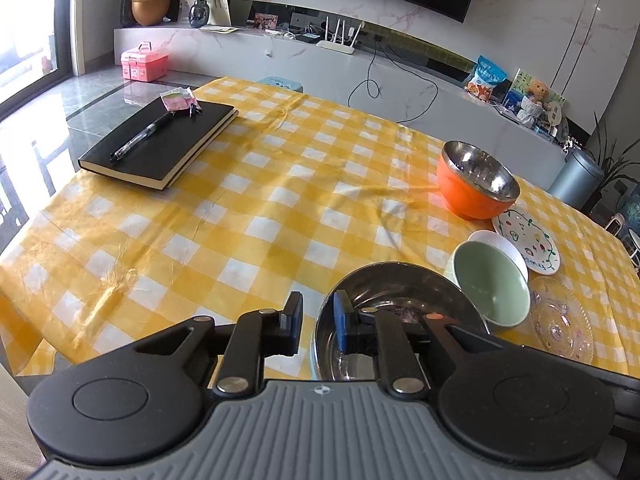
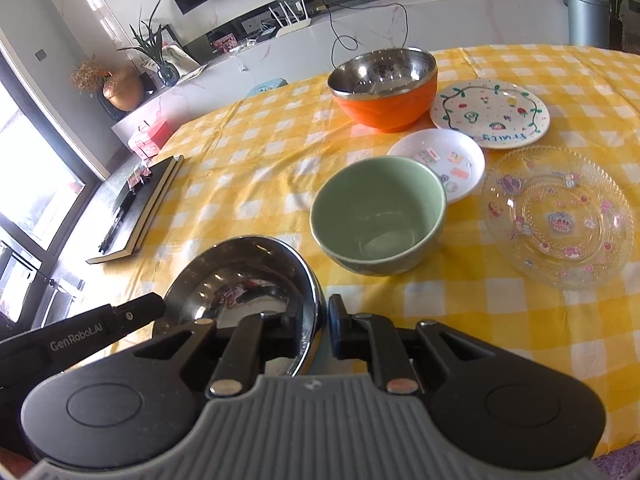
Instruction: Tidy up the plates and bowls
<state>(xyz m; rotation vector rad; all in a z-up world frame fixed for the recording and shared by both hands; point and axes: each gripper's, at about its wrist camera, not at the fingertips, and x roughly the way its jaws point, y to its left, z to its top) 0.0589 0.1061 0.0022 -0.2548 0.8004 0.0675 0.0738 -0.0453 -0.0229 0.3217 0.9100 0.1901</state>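
The left gripper [image 1: 318, 320] straddles the near rim of a shiny steel bowl [image 1: 400, 296], jaws slightly parted, on the yellow-and-white checked tablecloth [image 1: 256, 208]. Just beyond stand a pale green ceramic bowl [image 1: 492, 284] and an orange steel-lined bowl [image 1: 476, 180].

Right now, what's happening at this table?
A person holds two handheld grippers at the steel bowl near the table's front edge. The left gripper straddles one side of its rim and the right gripper the other side, with a small gap visible at the pads. The green bowl, orange bowl, small white plate, painted plate and glass plate sit unstacked on the yellow checked cloth.
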